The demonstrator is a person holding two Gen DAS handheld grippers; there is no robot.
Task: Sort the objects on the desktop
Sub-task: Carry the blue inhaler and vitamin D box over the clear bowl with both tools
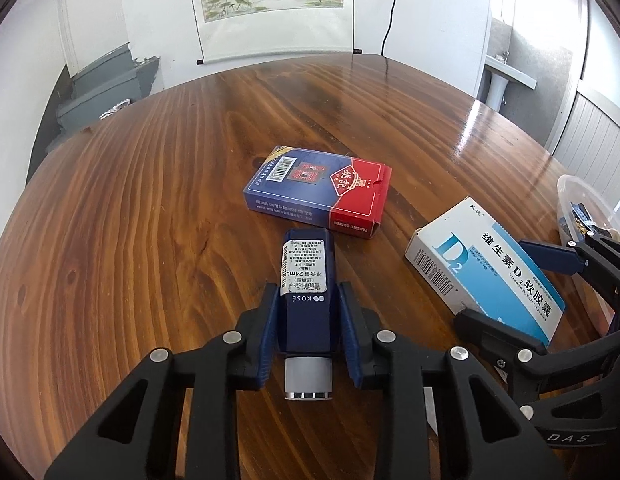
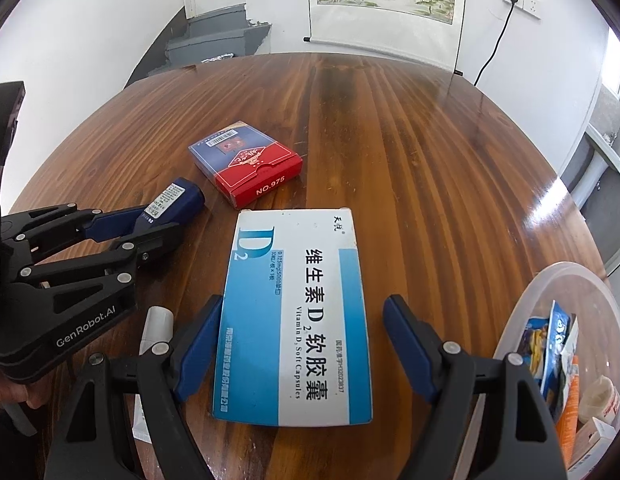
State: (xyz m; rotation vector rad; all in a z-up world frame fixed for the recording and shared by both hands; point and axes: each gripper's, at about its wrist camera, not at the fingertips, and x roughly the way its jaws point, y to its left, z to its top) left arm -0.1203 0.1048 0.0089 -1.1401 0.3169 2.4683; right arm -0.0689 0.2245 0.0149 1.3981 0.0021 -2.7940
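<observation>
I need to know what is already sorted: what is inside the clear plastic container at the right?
The clear plastic container holds small packets: a blue printed sachet, an orange packet, a white round item. The right gripper's arm and the frame edge hide the rest.

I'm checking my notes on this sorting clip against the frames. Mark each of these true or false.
1. The left gripper has its pads against a dark blue KOSE bottle. True.
2. The Vitamin D2 capsule box stands upright on its end. False: it lies flat on the wooden table.
3. The right gripper is clamped on the Vitamin D2 capsule box. False: its fingers stand open either side, with gaps.
4. The playing card box lies beyond both grippers. True.
5. The clear plastic bowl is empty. False: it holds packets and small items.
</observation>
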